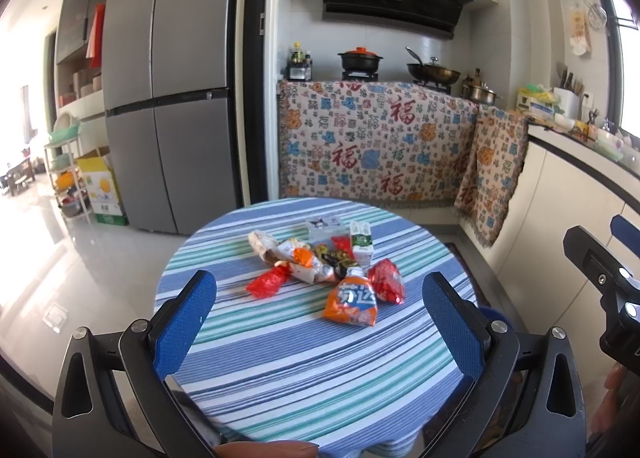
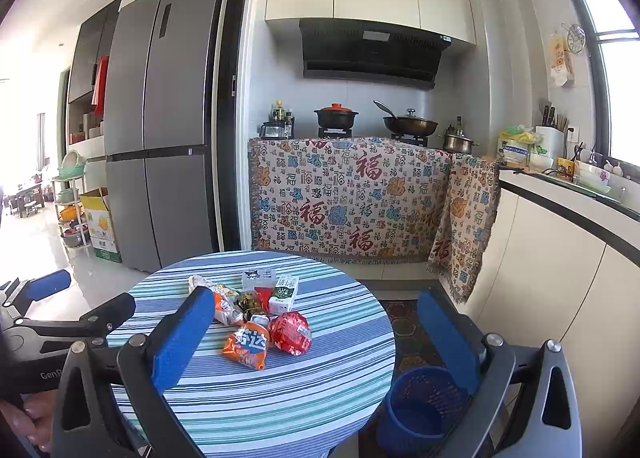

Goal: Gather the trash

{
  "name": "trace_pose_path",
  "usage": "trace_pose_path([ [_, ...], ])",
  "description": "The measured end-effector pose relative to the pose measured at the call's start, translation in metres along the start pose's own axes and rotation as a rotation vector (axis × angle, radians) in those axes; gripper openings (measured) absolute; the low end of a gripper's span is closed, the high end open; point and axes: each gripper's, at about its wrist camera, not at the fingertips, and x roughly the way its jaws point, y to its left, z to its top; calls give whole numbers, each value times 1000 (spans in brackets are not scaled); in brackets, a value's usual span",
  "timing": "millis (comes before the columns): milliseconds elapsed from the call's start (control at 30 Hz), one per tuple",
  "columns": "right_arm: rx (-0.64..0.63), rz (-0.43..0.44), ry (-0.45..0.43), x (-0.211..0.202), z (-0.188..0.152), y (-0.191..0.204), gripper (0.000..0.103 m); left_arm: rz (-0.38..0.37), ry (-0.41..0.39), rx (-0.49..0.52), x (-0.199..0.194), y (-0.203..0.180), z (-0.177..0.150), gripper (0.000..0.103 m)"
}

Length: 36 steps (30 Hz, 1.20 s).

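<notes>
At the far left of both views we see the grey refrigerator (image 1: 168, 97), with a yellow cardboard box (image 1: 102, 187) on the floor beside it. Moving right, we hold our left gripper (image 1: 320, 294) above the near edge of the round table (image 1: 280, 378), which wears a blue, green and white striped cloth. Its blue-padded fingers (image 1: 184, 322) are spread wide and hold nothing.

The trash lies in a loose heap near the middle of the table, beyond both grippers. From the left we find a crumpled pale wrapper (image 1: 266, 244), a red twisted wrapper (image 1: 268, 284), an orange snack bag (image 1: 352, 302) nearest us, and a shiny red packet (image 1: 386, 282) touching the bag's right side. Behind these stands a small green-and-white milk carton (image 1: 362, 242), with a flat grey packet (image 1: 324, 225) just to its left.

Further right, our right gripper (image 2: 316, 332) is also spread wide and empty, its left finger (image 2: 182, 338) over the table and its right finger off the table's edge. Below that right finger, a blue mesh bin (image 2: 420, 410) stands on the floor beside the table. Behind everything, a patterned cloth (image 2: 348, 197) drapes the stove counter.
</notes>
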Motion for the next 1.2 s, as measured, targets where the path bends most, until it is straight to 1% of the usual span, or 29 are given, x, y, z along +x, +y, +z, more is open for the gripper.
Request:
trace_pose_path([
  [367,7,-1,1,0,-3,1,103,0,2,0,-1,-1,1,103],
  [767,10,-3,1,1,-4,3,103,10,4,4,3,0,-11,103],
  [1200,12,-6,-2,0,-5,3,103,11,5,7,1,-3,-10,103],
])
